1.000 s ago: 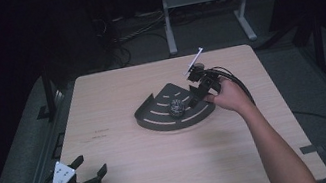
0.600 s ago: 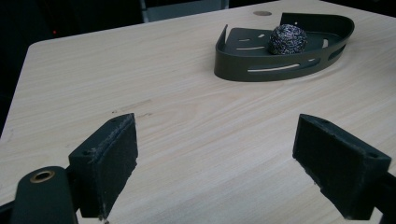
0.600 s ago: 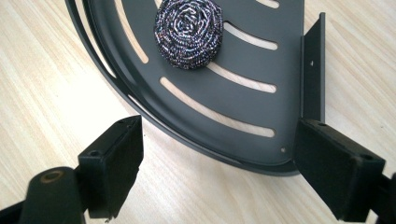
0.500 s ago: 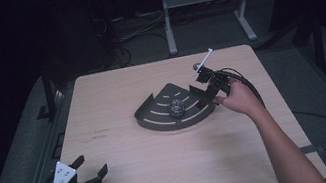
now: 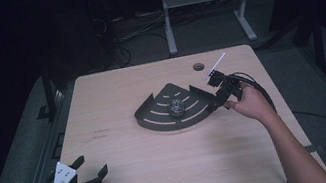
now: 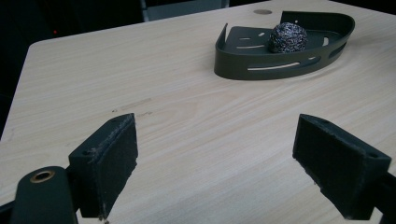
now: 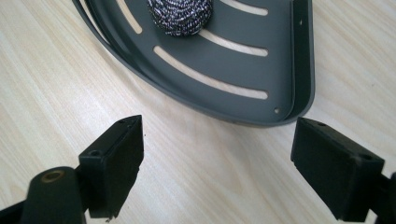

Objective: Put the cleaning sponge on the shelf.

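Hovering my right gripper [image 5: 217,96] at the corner of the tray, jaws spread wide and holding nothing.

Seen along my right gripper [image 7: 217,154], the dark quarter-round tray [image 7: 280,70] lies straight ahead and just beyond the jaws, its rounded corner poking toward the gap between them, its curved front edge running away up and to the left. One steel scourer [image 7: 180,16] sits inside it, farther in than the corner. My right hand [image 5: 249,104] is much the nearer; my left gripper [image 5: 85,179] waits well apart at the near left edge of the counter [image 5: 165,172], its jaws wide too, empty, and the tray [image 6: 280,70] with the scourer [image 6: 288,37] shows far off across bare wood. Count: one tray, one scourer, two grippers. I judge any grasp here would close on the tray's corner wall.
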`<state>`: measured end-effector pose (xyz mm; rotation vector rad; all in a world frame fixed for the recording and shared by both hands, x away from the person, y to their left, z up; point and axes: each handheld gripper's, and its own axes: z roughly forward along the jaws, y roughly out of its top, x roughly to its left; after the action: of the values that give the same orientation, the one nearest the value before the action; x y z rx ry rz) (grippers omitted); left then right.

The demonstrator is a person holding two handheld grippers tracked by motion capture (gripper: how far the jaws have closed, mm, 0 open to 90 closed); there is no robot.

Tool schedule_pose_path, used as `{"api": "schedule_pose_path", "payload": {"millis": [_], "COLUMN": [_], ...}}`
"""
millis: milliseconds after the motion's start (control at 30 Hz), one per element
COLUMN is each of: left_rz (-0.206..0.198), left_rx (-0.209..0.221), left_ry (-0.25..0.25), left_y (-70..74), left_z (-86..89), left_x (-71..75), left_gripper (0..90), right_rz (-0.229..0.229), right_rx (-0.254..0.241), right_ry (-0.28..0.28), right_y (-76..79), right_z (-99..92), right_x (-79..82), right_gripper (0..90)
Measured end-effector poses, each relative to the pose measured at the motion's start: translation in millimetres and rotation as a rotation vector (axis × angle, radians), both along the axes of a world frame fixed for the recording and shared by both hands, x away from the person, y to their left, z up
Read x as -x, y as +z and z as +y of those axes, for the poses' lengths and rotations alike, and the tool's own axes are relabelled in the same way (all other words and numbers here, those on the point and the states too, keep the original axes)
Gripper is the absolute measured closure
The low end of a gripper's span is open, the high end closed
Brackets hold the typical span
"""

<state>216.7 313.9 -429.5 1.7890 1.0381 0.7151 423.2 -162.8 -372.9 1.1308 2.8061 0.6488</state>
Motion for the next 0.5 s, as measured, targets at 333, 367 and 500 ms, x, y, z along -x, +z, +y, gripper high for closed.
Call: {"api": "schedule_pose_path", "payload": {"millis": [333,367,500], "left_rz": [0.001,0.001,-0.002], "left_rx": [0.0,-0.002,-0.003], "left_ry": [0.001,0.002,0.003], "left_y": [-0.3,-0.2,-0.2], "left_z": [0.2,0.3,0.6], "left_x": [-0.3,-0.2,0.1], "left_gripper": [13.2,13.3,13.3], "right_rz": [-0.001,0.002,0.018], "right_rx": [-0.007,-0.009,-0.002], "right_ry": [0.001,-0.001,-0.005], "right_y": [-3.0,-4.6,-11.3], "right_z": [-11.7,-14.0,-20.7], "right_x": [10.8,12.2,17.1], "right_gripper": [16.8,16.8,16.8]}}
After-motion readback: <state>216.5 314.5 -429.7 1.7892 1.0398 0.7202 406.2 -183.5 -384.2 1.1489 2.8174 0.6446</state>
